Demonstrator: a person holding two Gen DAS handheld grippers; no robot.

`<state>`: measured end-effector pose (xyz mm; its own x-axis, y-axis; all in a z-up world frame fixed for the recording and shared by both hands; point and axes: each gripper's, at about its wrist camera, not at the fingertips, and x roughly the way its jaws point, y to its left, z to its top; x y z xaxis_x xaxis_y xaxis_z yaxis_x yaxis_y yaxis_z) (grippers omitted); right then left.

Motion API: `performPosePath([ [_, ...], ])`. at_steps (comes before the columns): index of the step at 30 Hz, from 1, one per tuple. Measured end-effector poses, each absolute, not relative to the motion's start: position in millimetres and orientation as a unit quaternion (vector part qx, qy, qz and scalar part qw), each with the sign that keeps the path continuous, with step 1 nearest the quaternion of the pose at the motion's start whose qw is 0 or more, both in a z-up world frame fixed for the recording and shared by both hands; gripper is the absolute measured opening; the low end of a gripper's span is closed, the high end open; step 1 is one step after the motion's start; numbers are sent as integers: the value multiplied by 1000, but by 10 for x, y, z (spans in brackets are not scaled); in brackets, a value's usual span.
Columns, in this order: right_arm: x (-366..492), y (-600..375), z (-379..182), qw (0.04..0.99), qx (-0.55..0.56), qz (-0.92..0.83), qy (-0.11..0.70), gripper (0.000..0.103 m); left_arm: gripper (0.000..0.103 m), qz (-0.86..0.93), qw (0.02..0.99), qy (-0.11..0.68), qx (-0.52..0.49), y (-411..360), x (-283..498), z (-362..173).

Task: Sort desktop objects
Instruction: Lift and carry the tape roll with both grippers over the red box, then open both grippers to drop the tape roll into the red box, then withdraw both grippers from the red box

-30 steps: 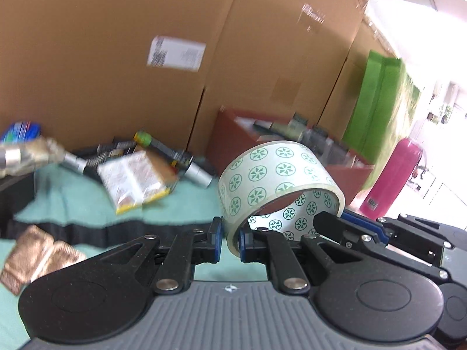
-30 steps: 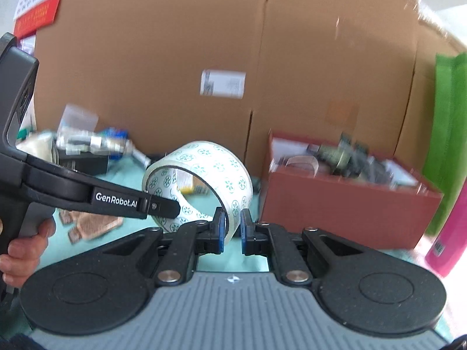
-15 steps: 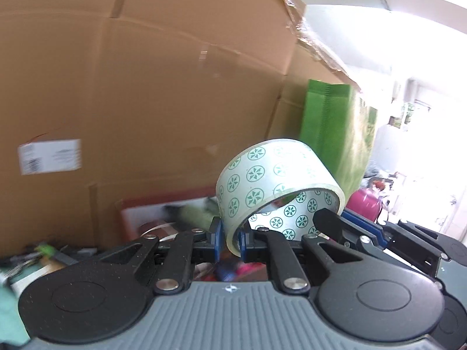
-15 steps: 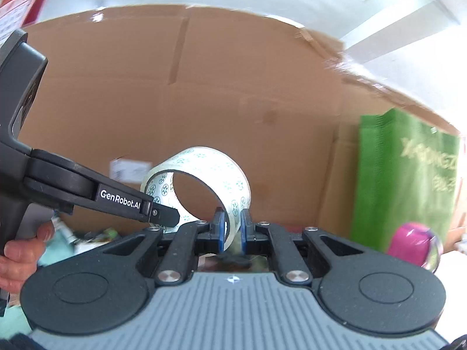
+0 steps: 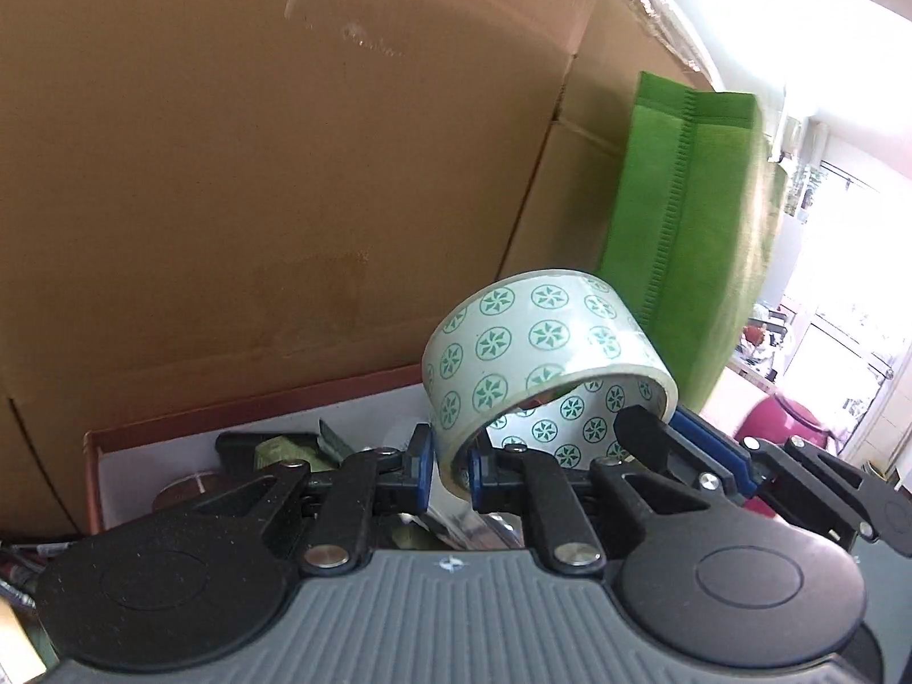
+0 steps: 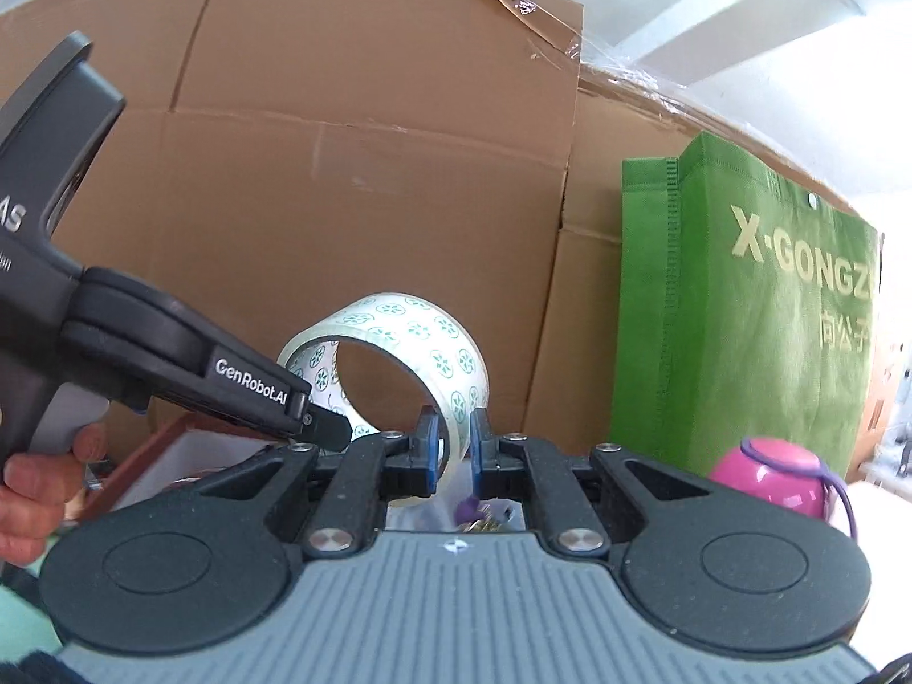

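Note:
A roll of clear tape printed with green pinwheel circles [image 5: 530, 342] is held in the air by both grippers. My left gripper [image 5: 447, 464] is shut on the roll's near wall. My right gripper [image 6: 454, 447] is shut on the opposite wall of the same roll [image 6: 410, 342]. In the left wrist view the right gripper's fingers [image 5: 684, 444] reach in from the right. In the right wrist view the left gripper's body [image 6: 171, 365] comes in from the left. The roll hangs over a red-brown box with a white inside [image 5: 228, 416] that holds several small items.
Big cardboard boxes [image 5: 256, 171] stand close behind. A green fabric bag [image 6: 741, 313] stands at the right, with a pink bottle [image 6: 775, 479] in front of it. Loose items lie at the far left edge [image 5: 17, 564].
Both grippers have carried the tape roll up and to the right, from over the green mat to above the red-brown box. Both grips are unchanged.

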<state>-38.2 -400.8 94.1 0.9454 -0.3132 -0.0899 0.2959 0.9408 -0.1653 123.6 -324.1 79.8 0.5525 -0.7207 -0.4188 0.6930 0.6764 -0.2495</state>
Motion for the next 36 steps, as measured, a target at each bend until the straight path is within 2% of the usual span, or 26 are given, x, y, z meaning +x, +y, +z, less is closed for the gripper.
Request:
performPosePath([
  [1,-308,-4041,909,982,-82,-160,52,9,15,-393,885,249,-28,-3277,1279,772],
  [3,-144,-4108,816,979,-87,-174,56,10,43,-378,892,244,-32,-3288,1329,711],
  [4,-43,-4160,766,978,-87,-178,69,11,70,-370,896,242,-42,-3245,1333,690],
  [5,36,-4189,709,975,-90,-182,89,18,86,-365,899,236,-55,-3191,1327,658],
  [6,80,-4202,667,972,-94,-188,106,35,91,-363,901,228,-66,-3130,1309,650],
  [7,69,-4197,629,971,-96,-192,109,44,95,-361,903,223,-71,-3089,1290,639],
  [8,27,-4191,598,971,-96,-193,99,51,97,-362,903,220,-74,-3054,1276,640],
  [10,-49,-4175,570,972,-91,-197,93,57,101,-365,901,222,-71,-3012,1242,635],
  [12,-108,-4162,558,972,-82,-199,97,77,103,-364,902,224,-61,-2998,1191,637],
  [14,-187,-4129,544,972,-76,-202,94,88,103,-362,905,219,-50,-2960,1113,630],
  [19,-335,-4046,554,973,-64,-203,89,89,103,-361,908,208,-43,-2867,935,640],
  [21,-421,-3970,561,974,-61,-201,91,94,103,-362,908,206,-46,-2829,861,655],
  [28,-601,-3825,637,972,-45,-196,121,94,103,-337,917,209,-35,-2599,542,700],
  [36,-931,-3533,621,971,-25,-182,152,94,103,-277,927,253,-13,-2309,169,626],
])
